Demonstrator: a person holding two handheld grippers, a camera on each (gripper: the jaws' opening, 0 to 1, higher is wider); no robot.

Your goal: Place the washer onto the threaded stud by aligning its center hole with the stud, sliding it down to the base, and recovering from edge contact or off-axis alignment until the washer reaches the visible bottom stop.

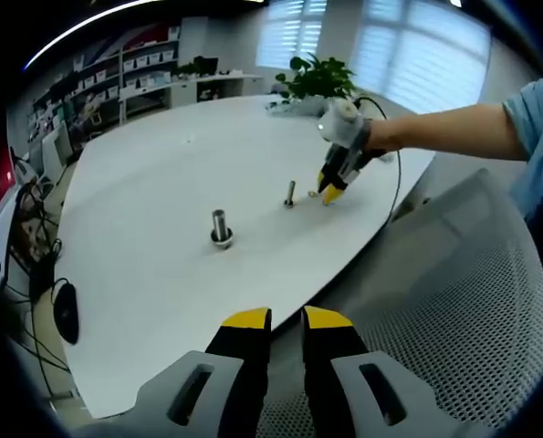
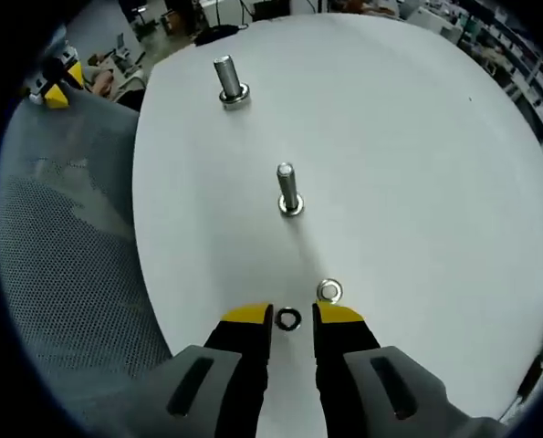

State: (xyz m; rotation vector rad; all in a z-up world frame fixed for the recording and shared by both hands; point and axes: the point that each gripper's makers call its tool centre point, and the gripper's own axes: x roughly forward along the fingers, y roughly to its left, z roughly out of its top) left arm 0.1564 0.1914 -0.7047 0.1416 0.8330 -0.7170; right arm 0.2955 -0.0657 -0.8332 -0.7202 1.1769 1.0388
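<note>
I can't tell if my right gripper (image 2: 289, 316), jaws parted, touches the small dark steel washer (image 2: 288, 318) between them; my left gripper (image 1: 286, 319) hangs slightly open.

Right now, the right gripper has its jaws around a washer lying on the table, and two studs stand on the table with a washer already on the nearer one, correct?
Not quite. In the right gripper view the nearer stud carries no washer; the washer between the right gripper's jaws and a second washer both lie flat on the table. The farther stud stands too.
</note>
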